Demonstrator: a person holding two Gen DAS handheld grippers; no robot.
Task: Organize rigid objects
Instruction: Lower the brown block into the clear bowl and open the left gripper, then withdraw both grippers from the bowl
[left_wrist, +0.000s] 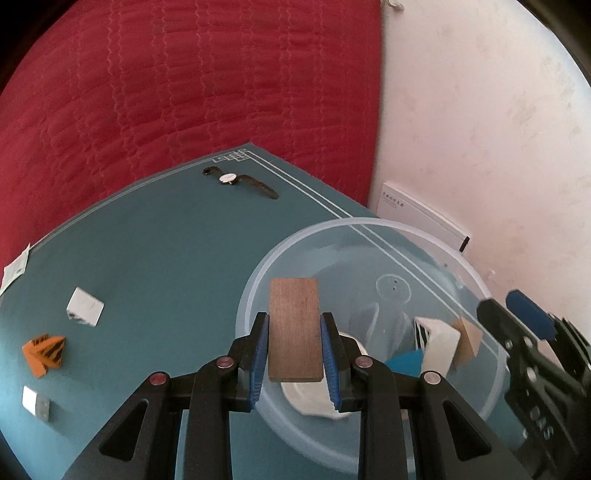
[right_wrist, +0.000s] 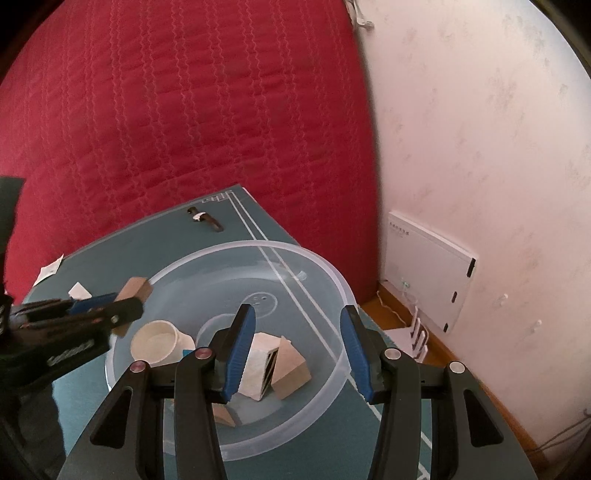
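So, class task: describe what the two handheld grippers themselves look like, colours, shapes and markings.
Both the left gripper and right gripper are alike: black plastic linkage arms with triangular cut-outs, round silver and reddish pivot pins, and jaws lined with ribbed blue pads. Pale lettering shows on the body side, unreadable. No cables or sleeves show.

**Bowl crowded low, open above**

The clear plastic bowl (right_wrist: 332, 280) has free room over its far half; a white cup (right_wrist: 157, 343), white block (right_wrist: 255, 369) and wooden wedge (right_wrist: 291, 369) crowd its near floor. The left claw (right_wrist: 110, 310) with its wooden block (left_wrist: 294, 328) occupies the left rim. The surface (left_wrist: 166, 266) lies mostly bare beyond.
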